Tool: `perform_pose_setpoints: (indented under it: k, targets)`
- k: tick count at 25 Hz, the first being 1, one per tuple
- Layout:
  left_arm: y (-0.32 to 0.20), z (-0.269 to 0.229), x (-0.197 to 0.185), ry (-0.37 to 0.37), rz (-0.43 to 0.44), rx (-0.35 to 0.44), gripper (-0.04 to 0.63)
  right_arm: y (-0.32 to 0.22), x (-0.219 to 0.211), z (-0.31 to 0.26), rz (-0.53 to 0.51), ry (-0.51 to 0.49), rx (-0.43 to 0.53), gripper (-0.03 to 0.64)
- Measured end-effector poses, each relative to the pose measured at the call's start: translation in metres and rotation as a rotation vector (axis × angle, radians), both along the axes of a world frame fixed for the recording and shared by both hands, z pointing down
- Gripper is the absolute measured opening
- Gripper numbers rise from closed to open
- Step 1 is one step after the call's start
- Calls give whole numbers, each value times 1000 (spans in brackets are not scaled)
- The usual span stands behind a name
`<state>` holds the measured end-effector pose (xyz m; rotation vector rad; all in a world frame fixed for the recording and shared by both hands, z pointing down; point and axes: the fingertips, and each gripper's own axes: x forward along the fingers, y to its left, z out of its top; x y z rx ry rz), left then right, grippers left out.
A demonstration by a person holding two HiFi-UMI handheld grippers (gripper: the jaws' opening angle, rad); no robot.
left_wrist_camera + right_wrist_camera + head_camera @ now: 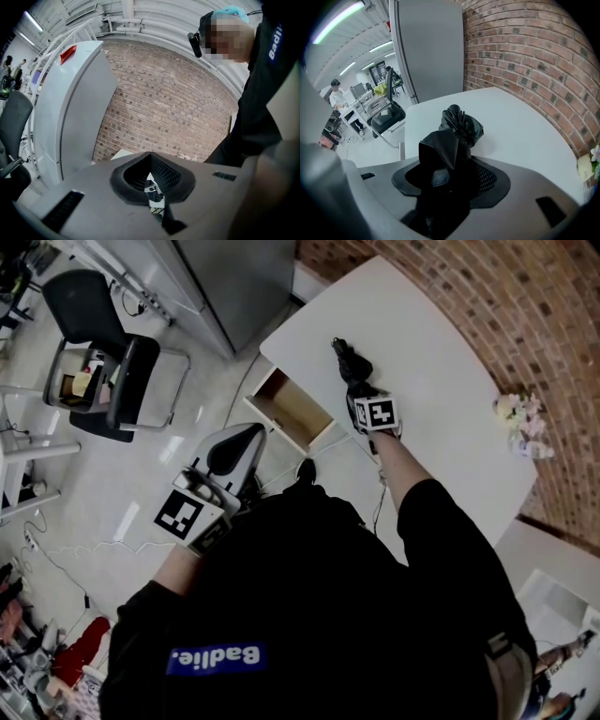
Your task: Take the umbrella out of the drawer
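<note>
A folded black umbrella (pixel 349 362) lies on the white table (pixel 441 381), its far end pointing away from me. My right gripper (pixel 357 388) is shut on its near end. In the right gripper view the black fabric (pixel 461 123) fills the space between the jaws and hides the pads; the table (pixel 520 136) lies under it. The wooden drawer (pixel 292 411) stands pulled out at the table's left side, and I see nothing inside it. My left gripper (pixel 251 432) hovers left of the drawer with its jaws together and nothing in them; in its own view the left gripper (pixel 151 158) points at a brick wall.
A black chair (pixel 103 362) stands on the floor to the left, with a grey cabinet (pixel 234 277) behind the table. A brick wall (pixel 525 315) runs along the table's far side. A small bunch of flowers (pixel 520 418) sits near the table's right edge.
</note>
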<state>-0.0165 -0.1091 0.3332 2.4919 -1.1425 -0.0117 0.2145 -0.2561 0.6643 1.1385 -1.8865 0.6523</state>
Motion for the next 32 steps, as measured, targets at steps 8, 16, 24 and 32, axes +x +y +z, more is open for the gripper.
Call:
perform_pose_setpoints:
  k: [8,16,24,32]
  targets:
    - [7,-8,3,20,32,34,-3,7,0,-30,-39,57,70,261]
    - [16,-22,7,72,88,73,-3,26,7,-96,-24,30,186,259]
    - [28,-22,5,85,135,92,-3,60,-27,-158,-21,-118,283,170]
    - [35,-28,11,91,193,104,-3,97,-63,-208,2,-297,370,79]
